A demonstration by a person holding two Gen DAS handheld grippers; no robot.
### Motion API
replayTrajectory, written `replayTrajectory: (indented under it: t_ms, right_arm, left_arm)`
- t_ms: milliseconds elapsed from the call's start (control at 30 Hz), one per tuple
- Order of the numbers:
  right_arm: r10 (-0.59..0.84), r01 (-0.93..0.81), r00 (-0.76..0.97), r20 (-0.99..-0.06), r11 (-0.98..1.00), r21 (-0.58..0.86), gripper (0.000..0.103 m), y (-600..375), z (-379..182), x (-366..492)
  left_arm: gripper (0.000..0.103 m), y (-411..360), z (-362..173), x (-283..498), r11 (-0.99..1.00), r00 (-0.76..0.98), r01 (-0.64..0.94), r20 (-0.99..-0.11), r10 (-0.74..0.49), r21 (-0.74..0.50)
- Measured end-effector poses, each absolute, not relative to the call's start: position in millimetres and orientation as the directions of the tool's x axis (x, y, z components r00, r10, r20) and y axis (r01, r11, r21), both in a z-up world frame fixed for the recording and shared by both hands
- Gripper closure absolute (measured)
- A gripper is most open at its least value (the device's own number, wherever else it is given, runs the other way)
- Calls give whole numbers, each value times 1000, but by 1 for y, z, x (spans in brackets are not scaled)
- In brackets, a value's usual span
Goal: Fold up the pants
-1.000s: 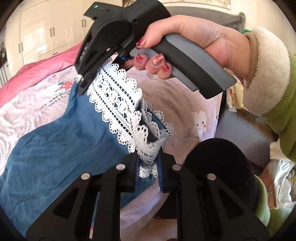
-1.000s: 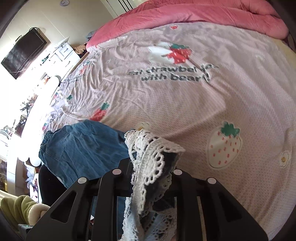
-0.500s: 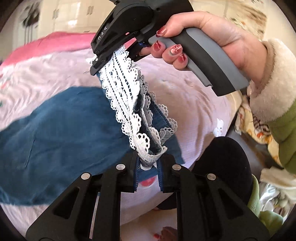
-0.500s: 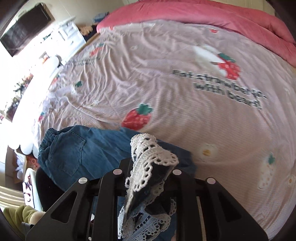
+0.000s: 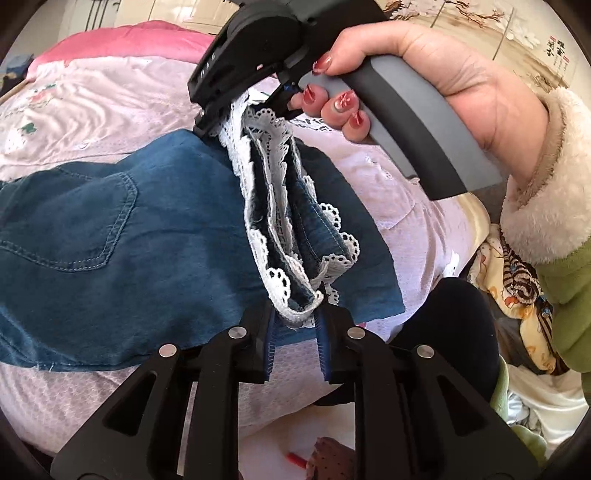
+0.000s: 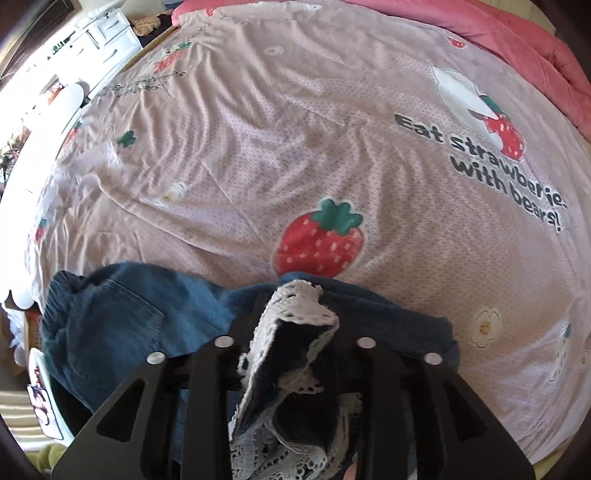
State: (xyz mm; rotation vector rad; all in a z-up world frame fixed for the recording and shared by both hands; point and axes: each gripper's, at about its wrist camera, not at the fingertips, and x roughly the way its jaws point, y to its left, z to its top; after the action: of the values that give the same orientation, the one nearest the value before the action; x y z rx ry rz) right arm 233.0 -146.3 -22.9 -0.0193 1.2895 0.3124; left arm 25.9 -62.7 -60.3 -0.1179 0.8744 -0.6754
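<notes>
Blue denim pants (image 5: 110,240) with a white lace hem (image 5: 266,206) lie on the pink strawberry bed sheet (image 6: 295,147). The back pocket and waistband (image 6: 110,325) show at the lower left of the right wrist view. My left gripper (image 5: 295,321) pinches one end of the lace hem at its tips, its jaws just starting to open. My right gripper (image 5: 207,125), held by a hand (image 5: 443,66), has the other end; its jaws are opening with bunched hem (image 6: 295,306) still filling the gap. The hem end hangs low over the pants' upper part.
A pink quilt (image 6: 517,48) lies along the far edge of the bed. A white dresser (image 6: 107,26) stands beyond the bed's left corner. A dark-clad leg (image 5: 450,332) is at the near bed edge, beside a heap of patterned cloth (image 5: 517,288).
Both grippers carried the lace hem sideways over the pants toward the waistband, and the back pocket came into view. The right gripper's fingers stand slightly wider.
</notes>
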Motion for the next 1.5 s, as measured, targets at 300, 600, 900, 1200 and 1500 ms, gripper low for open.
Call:
replayTrajectory:
  t_ms: [300, 600, 900, 1200, 1500]
  right_arm:
    - [408, -323, 357, -840, 898, 299, 35, -163, 32, 224]
    - [330, -388, 369, -869, 904, 178, 33, -185, 26, 203]
    - [276, -443, 324, -905, 889, 112, 57, -170, 6, 206]
    - [259, -415, 347, -902, 904, 100, 99, -178, -9, 204]
    - [344, -438, 510, -788, 893, 106, 99, -176, 43, 184]
  left_arm:
    - [87, -56, -62, 27, 797, 443, 473, -680, -584, -376]
    - [62, -30, -48, 16, 818, 476, 446, -677, -561, -365]
    - [54, -30, -15, 18, 840, 534, 450, -662, -525, -304]
    - [73, -75, -56, 57, 856, 445, 445, -765, -465, -262]
    - [80, -61, -56, 54, 844, 447, 435, -739, -504, -313]
